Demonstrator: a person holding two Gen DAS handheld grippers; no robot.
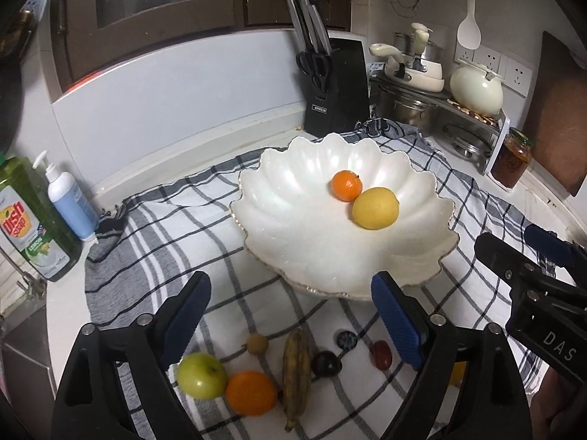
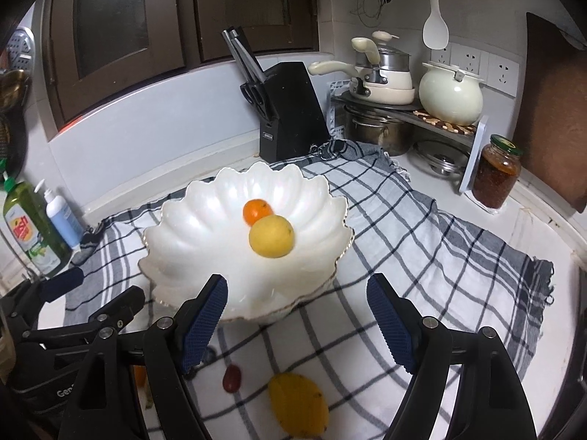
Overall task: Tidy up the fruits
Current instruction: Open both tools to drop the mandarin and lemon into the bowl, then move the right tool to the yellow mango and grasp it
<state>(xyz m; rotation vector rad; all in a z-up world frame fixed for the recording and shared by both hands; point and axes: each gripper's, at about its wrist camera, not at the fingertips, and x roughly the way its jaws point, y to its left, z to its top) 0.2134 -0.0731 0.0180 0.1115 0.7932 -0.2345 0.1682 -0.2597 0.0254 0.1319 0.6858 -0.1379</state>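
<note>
Both our grippers, left (image 1: pixel 290 311) and right (image 2: pixel 297 315), hang spread and empty over the checked cloth (image 2: pixel 422 227). Beyond sits the scalloped white bowl (image 1: pixel 293 227), holding two fruits; loose below lie the brown-streaked banana (image 1: pixel 296 366), orange (image 1: pixel 251 393), green apple (image 1: pixel 201 374). We should pinch gently, centred.

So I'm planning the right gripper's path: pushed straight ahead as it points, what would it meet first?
Probably the near rim of the white bowl; the open right gripper points at it, though depth is hard to judge.
</note>
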